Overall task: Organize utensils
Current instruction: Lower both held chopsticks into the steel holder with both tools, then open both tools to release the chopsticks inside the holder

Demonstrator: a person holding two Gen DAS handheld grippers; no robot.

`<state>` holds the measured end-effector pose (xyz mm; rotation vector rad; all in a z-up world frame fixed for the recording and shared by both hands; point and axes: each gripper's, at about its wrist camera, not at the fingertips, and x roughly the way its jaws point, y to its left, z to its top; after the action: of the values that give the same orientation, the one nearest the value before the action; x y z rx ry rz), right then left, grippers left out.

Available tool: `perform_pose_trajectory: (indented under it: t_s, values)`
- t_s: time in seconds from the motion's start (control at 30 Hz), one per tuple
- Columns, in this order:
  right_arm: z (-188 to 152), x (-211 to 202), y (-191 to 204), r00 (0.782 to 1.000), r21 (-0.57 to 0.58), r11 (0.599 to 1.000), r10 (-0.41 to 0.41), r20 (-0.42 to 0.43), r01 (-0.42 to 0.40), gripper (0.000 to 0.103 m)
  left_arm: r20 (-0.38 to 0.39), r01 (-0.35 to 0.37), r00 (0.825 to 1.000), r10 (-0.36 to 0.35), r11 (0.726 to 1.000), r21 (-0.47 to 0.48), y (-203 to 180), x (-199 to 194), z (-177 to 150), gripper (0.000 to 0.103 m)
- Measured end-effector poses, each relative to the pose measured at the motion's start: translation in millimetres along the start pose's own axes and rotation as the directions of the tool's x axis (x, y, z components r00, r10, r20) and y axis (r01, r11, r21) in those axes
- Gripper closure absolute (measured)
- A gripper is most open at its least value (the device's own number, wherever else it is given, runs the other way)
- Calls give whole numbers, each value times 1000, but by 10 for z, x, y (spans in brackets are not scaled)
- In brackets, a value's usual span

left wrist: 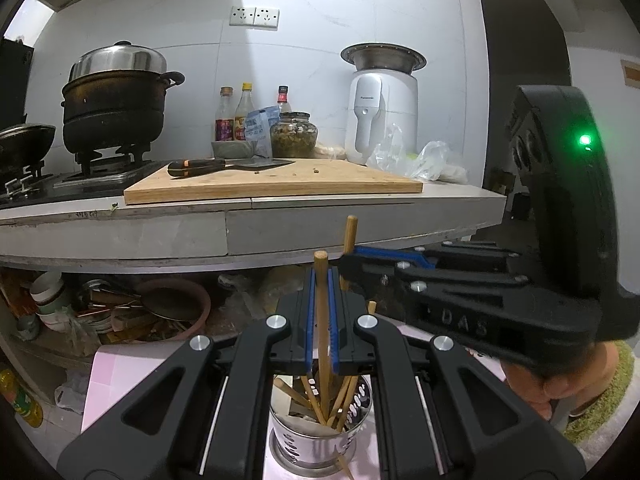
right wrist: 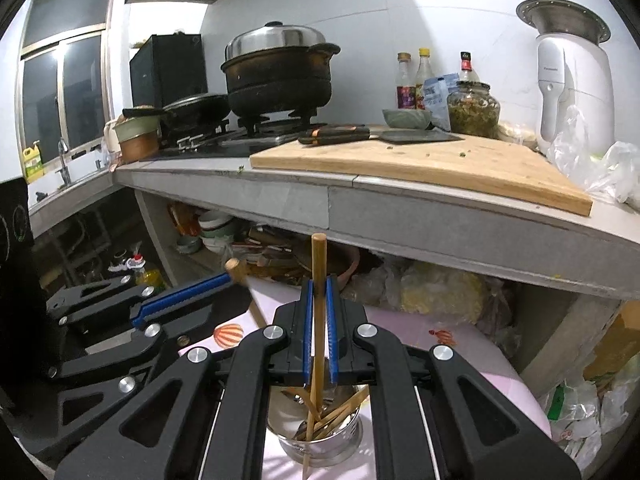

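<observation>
A perforated steel utensil cup (left wrist: 320,436) stands on a pink patterned surface and holds several wooden chopsticks; it also shows in the right wrist view (right wrist: 320,440). My left gripper (left wrist: 321,280) is shut on a wooden stick (left wrist: 321,320) that stands upright with its lower end in the cup. My right gripper (right wrist: 319,286) is shut on a second wooden stick (right wrist: 319,320), also reaching down into the cup. In the left wrist view the right gripper (left wrist: 348,262) comes in from the right, holding its stick (left wrist: 351,232). In the right wrist view the left gripper (right wrist: 230,278) comes in from the left.
A grey kitchen counter (left wrist: 280,204) juts out just behind and above the cup. It carries a wooden cutting board (left wrist: 276,180) with a cleaver (left wrist: 224,166), a pot on a gas stove (left wrist: 116,96), bottles, a jar and a white appliance (left wrist: 382,112). Bowls and pans crowd the shelf below.
</observation>
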<state>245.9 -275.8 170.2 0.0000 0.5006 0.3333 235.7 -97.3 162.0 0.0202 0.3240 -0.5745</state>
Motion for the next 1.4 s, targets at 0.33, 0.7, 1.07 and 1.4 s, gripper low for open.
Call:
perform_pose_trajectory:
  t_s: [0.33,0.7,1.07,1.4]
  values:
    - [108,115,-17,999,-4,1000,-20,25,20,96,30,92,995,-90,993,-71,97,-118,-18,98]
    - [-58,329,-54,999,14,1000,-10,-37,10,96,15,109,994,-108,988,-106,141,-59,-131,97]
    - [-239,487,-19,995,22,1000,16,-103,-14,96,37,121,992,-118,985,-120,165,-81,-107,97]
    - [-261,501,-126,992,65,997,37,-118,-29,96,34,181,983,-178,951,-249,376,-7,-81,103]
